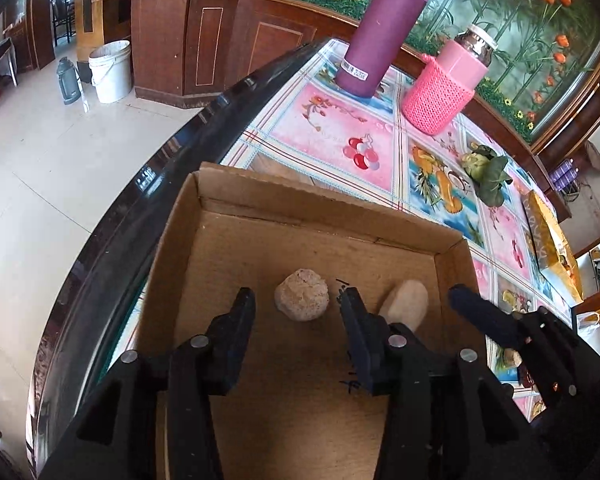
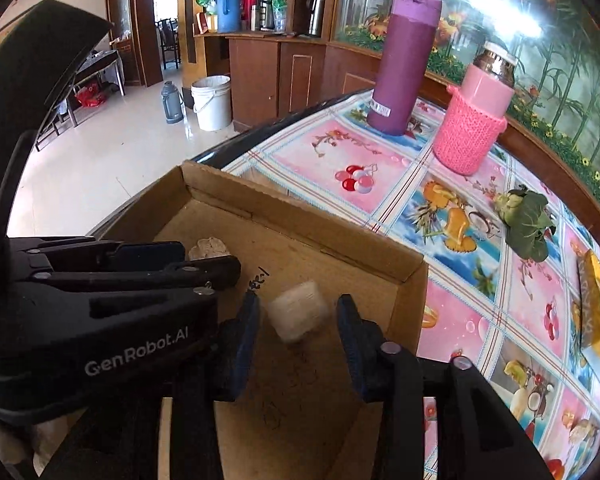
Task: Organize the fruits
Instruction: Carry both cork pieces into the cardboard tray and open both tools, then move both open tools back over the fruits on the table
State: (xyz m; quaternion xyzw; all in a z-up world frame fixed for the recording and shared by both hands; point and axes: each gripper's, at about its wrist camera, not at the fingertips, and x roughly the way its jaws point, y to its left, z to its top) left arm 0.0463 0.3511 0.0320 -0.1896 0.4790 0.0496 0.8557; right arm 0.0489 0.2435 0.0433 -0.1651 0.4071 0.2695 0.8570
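A shallow cardboard box (image 1: 320, 216) sits at the table's near left corner. A round beige fruit (image 1: 302, 294) lies on its floor just beyond my open left gripper (image 1: 298, 300). A pale oblong fruit (image 1: 406, 304) lies to its right, in the right wrist view (image 2: 298, 314) between the open fingers of my right gripper (image 2: 298, 310), blurred; the jaws stand apart from it. The round fruit (image 2: 209, 247) is half hidden behind the left gripper body (image 2: 100, 280). A green leafy fruit (image 1: 486, 170) lies on the tablecloth beyond the box, also in the right wrist view (image 2: 526, 220).
A purple flask (image 1: 384, 28) and a pink knit-sleeved bottle (image 1: 444, 88) stand at the back of the patterned tablecloth (image 1: 320, 128). A yellow packet (image 1: 548, 240) lies at the right. The table's dark edge (image 1: 160, 184) drops to a tiled floor with a white bucket (image 1: 111, 70).
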